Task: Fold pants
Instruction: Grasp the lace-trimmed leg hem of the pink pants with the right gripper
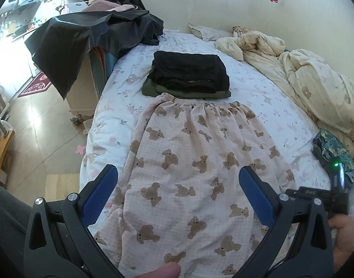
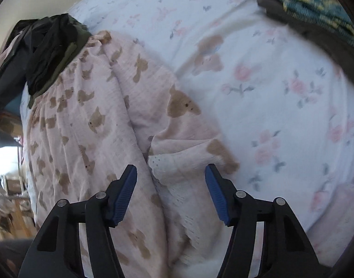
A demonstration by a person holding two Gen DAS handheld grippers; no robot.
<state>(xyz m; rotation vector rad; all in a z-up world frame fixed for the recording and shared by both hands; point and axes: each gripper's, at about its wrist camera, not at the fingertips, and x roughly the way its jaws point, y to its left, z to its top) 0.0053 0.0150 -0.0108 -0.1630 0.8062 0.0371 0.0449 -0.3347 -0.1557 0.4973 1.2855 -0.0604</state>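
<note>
Pink pants with brown bear print (image 1: 195, 153) lie flat on the bed, waistband at the far end. My left gripper (image 1: 178, 180) is open and empty, hovering above the pants' lower part. In the right wrist view the pants (image 2: 96, 120) show a bunched leg end with a white lace hem (image 2: 177, 169). My right gripper (image 2: 171, 180) is open with its jaws on either side of that bunched hem, close above it. The right gripper's body (image 1: 315, 197) shows at the right edge of the left wrist view.
A stack of folded black and olive clothes (image 1: 188, 76) lies just beyond the waistband. A cream duvet (image 1: 315, 85) is heaped at the right. A dark patterned garment (image 1: 334, 153) lies near it. The floral sheet (image 2: 269, 92) covers the bed. A cabinet draped in black cloth (image 1: 79, 46) stands left.
</note>
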